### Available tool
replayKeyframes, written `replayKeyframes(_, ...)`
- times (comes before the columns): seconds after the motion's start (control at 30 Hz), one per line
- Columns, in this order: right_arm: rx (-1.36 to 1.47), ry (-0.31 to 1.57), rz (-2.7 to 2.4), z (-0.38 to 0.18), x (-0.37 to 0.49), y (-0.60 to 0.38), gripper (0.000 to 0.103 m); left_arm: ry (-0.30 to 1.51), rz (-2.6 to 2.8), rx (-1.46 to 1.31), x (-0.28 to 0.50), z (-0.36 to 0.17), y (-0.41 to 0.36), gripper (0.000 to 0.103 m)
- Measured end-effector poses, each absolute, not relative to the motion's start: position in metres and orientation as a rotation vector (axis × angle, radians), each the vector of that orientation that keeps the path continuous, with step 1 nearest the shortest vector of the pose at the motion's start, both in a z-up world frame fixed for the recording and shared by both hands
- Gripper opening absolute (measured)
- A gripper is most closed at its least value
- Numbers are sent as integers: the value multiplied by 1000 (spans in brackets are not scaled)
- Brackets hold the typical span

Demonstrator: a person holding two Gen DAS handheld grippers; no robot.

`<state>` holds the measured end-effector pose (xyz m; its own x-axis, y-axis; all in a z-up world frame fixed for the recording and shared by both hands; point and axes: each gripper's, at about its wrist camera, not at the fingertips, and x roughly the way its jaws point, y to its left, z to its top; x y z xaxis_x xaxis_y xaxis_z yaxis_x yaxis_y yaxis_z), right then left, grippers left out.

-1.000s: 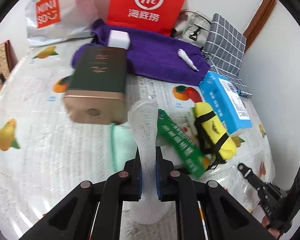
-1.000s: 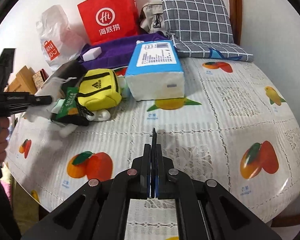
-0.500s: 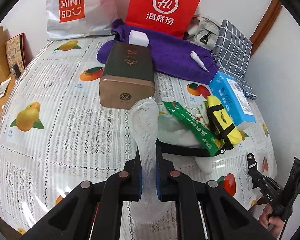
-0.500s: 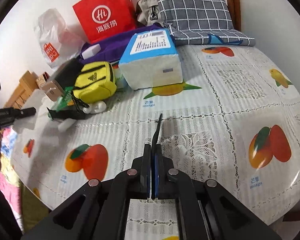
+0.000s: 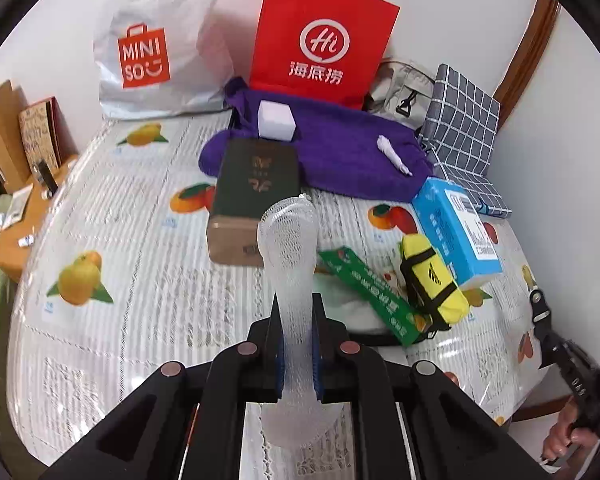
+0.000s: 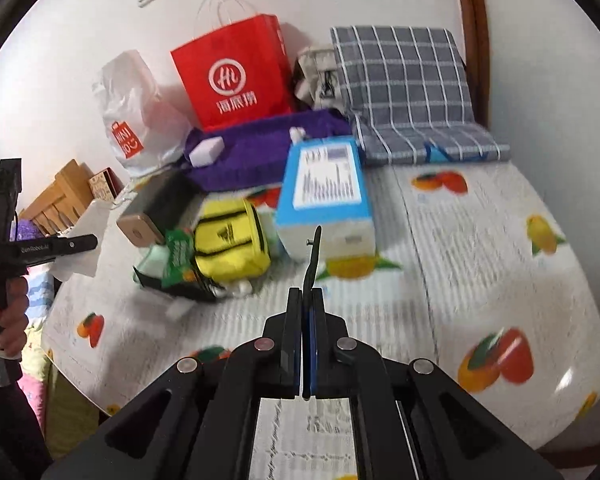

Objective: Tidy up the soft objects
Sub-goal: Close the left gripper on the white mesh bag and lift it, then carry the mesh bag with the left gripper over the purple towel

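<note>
Foam netting (image 5: 290, 264), white and tube-shaped, is pinched tight in the left gripper (image 5: 297, 320), jaws clamped on its middle so it stands up and curls over in front of the green tin box (image 5: 256, 184). That box is our landmark on the fruit-print tablecloth (image 5: 112, 240). Left of it and back by the wall, the white Miniso bag (image 5: 156, 44). Directly behind it, a white block (image 5: 277, 119) sits on the purple towel (image 5: 340, 148), and the red paper bag (image 5: 320, 40) stands behind that. To the box's right and nearer us lies a green packet (image 5: 376, 292), then the yellow pouch (image 5: 430, 284) with black straps, then the blue tissue pack (image 5: 456, 228), just beside the pouch. Beyond, the grey checked cushion (image 5: 464, 120) leans by the wall. Over on the right gripper (image 6: 307, 304), jaws are pressed together on a thin black strip (image 6: 313, 256) poking up between them, hanging above bare cloth, well clear of the box.
</note>
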<state>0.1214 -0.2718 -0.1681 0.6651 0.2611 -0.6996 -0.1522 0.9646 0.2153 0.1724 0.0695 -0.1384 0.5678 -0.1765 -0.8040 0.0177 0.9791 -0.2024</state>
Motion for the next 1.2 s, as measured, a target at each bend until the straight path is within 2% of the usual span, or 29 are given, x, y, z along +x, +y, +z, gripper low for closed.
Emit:
replayKeyframes(0.63,62,719,316,-102,196,-236,3,858,-26,-84,219,-89,59,10)
replayKeyframes(1.2,63,705,329,-88,281,-220,3,793,-19,-57,279,-67,51,10)
